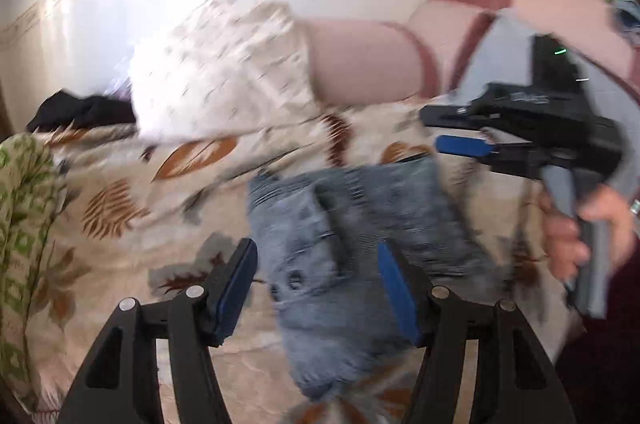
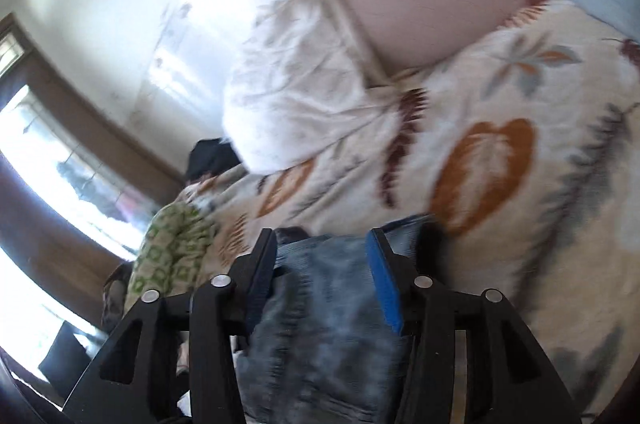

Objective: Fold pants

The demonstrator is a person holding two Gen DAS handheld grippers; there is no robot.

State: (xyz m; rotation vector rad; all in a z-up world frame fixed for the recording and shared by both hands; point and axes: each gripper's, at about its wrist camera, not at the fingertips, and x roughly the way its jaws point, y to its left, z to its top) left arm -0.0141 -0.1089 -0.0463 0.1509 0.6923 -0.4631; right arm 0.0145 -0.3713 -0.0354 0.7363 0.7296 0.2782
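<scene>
Both sets of fingers are standing apart, pressing nothing: the left gripper point(image 1: 316, 288) and right gripper point(image 2: 324, 276) are straddling the folded jeans point(image 1: 360, 224) lying on the leaf-print bed point(image 1: 120, 224). Better to smooth edges before the next fold.

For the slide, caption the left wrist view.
Open left tongs over folded blue jeans on a leaf-print bedspread, right tongs alongside.
</scene>
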